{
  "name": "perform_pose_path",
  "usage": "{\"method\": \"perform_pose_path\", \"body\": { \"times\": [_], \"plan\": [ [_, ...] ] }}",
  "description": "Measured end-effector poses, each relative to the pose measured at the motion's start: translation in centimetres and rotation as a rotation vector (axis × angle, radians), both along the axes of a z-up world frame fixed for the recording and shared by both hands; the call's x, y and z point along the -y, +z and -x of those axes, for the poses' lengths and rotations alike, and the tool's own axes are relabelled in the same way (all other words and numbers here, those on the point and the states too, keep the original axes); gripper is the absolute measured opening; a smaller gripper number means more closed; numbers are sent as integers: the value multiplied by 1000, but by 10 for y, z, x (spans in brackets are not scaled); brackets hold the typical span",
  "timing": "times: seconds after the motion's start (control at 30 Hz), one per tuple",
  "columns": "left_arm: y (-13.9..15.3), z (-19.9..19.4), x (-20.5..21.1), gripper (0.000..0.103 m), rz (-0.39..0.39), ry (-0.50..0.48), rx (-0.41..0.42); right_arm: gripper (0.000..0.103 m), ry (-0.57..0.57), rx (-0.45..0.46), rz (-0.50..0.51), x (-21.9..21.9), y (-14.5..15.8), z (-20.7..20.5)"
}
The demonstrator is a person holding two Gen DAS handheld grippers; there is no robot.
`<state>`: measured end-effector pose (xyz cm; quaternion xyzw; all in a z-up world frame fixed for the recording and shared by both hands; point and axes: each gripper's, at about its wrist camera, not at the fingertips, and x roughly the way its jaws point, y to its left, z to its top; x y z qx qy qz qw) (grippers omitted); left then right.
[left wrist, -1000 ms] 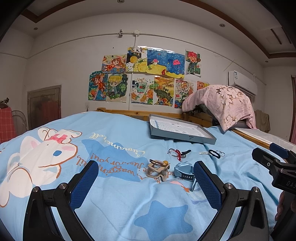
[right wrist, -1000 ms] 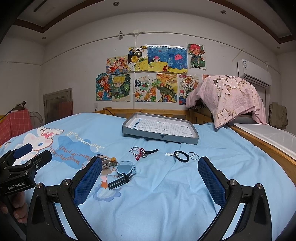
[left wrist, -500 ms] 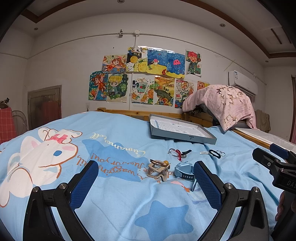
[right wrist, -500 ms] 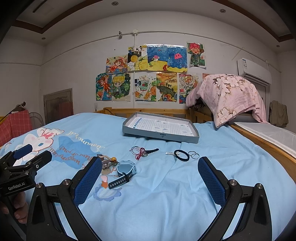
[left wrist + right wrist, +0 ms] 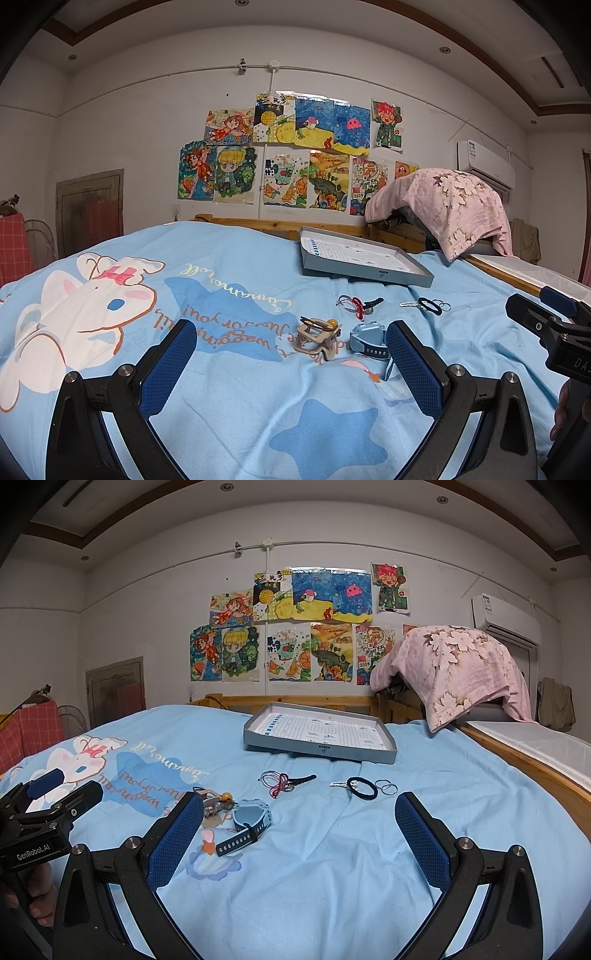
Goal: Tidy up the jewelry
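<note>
Both jaws stand wide with nothing between them: I see my left gripper (image 5: 290,354) and right gripper (image 5: 299,823) above the blue bedsheet (image 5: 332,867). On the bed lies the jewelry: a beige hair claw (image 5: 317,336) just beside a light-blue watch (image 5: 251,818) with a dark perforated strap. Farther back are a tangle of red and grey cords (image 5: 282,781), then a black hair tie (image 5: 362,788) with 2 thin silver rings (image 5: 386,786) just beside it. Beyond them sits a shallow grey tray (image 5: 317,749) lined with grid paper.
</note>
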<state>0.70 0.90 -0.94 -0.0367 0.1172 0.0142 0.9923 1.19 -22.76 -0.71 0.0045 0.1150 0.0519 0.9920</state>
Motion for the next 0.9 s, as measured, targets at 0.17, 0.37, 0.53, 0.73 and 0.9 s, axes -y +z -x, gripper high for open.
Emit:
{"method": "perform_pose_path", "body": {
  "times": [0.17, 0.37, 0.53, 0.73, 0.9],
  "plan": [
    [-1, 0, -1, 103, -2, -1, 0, 102, 1, -1, -1, 0, 0, 0],
    [-1, -1, -2, 103, 1, 2, -2, 102, -3, 0, -3, 0, -1, 0],
    [-4, -3, -7, 103, 3, 9, -11, 102, -19, -3, -14, 0, -3, -1],
    [-9, -13, -12, 103, -1, 31, -59, 102, -23, 6, -31, 1, -1, -2],
    [-17, -27, -23, 103, 70, 1, -139, 102, 68, -1, -47, 5, 5, -10]
  ]
}}
